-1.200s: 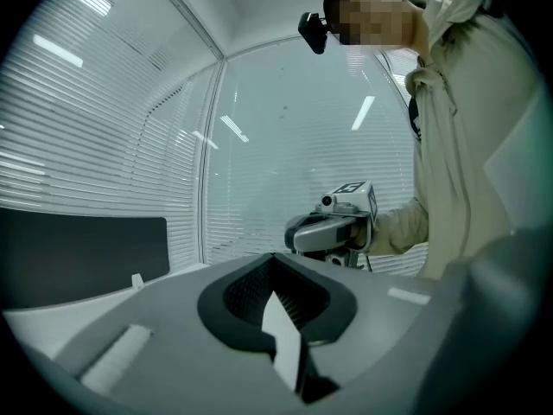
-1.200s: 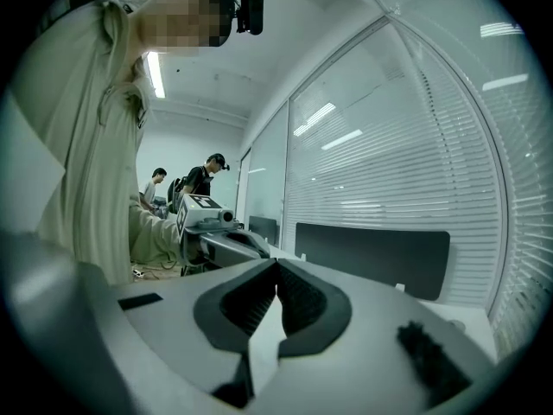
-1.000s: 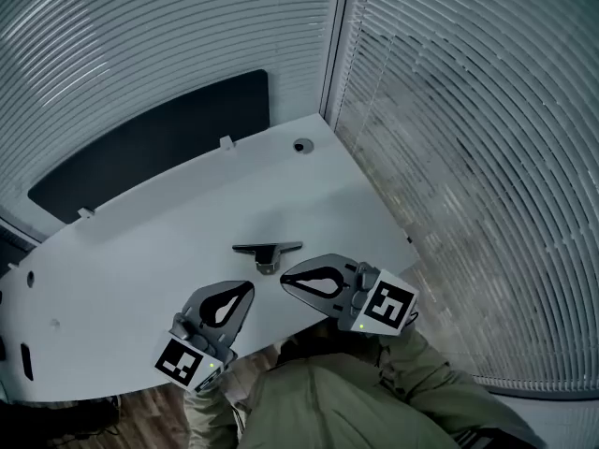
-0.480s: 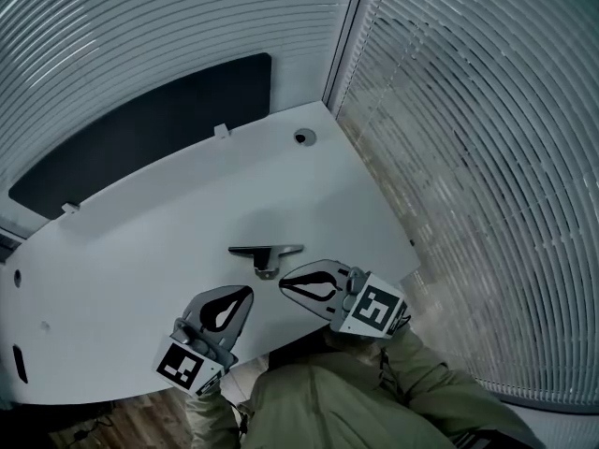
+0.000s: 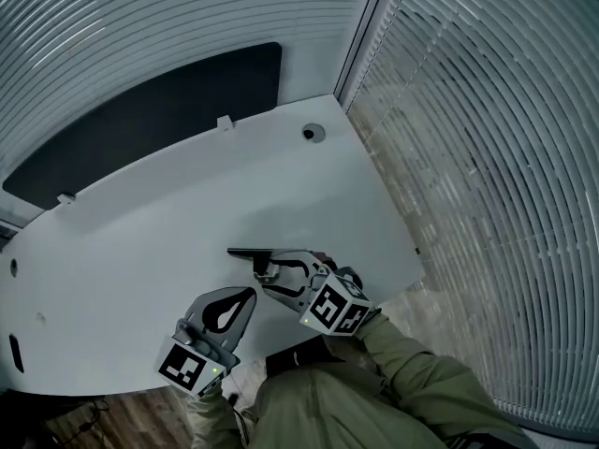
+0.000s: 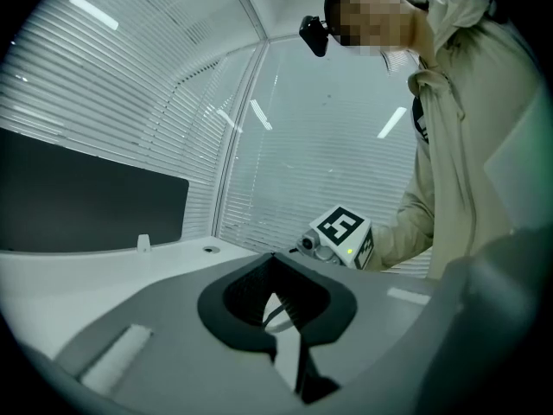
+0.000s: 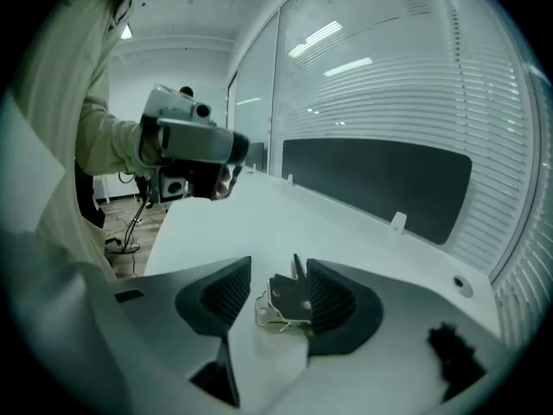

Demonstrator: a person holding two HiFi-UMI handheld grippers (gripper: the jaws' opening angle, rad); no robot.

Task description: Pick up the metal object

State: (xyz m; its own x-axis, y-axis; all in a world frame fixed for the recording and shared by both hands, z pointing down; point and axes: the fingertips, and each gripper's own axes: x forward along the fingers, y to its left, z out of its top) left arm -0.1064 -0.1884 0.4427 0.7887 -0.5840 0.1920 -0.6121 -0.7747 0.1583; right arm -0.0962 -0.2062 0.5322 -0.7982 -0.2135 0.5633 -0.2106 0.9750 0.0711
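The metal object (image 5: 255,253), a dark flat bar on a small bright bracket, lies on the white table (image 5: 131,251). In the right gripper view the metal object (image 7: 288,301) sits between the two dark jaws, close to the right one, with a gap on its left side. My right gripper (image 5: 269,271) is low over it, its jaws opening. My left gripper (image 5: 249,293) hangs shut and empty near the table's front edge, to the left of the right one. In its own view the left gripper (image 6: 271,258) has its tips together.
A black panel (image 5: 140,138) stands along the table's back edge, with a round cable hole (image 5: 309,134) at the far right corner. White blinds (image 5: 487,157) cover the walls. The table's angled right edge (image 5: 402,223) drops to the floor.
My right gripper has moved forward and left onto the metal object, and its jaws have gone from shut to spread around it. The left gripper has stayed in place.
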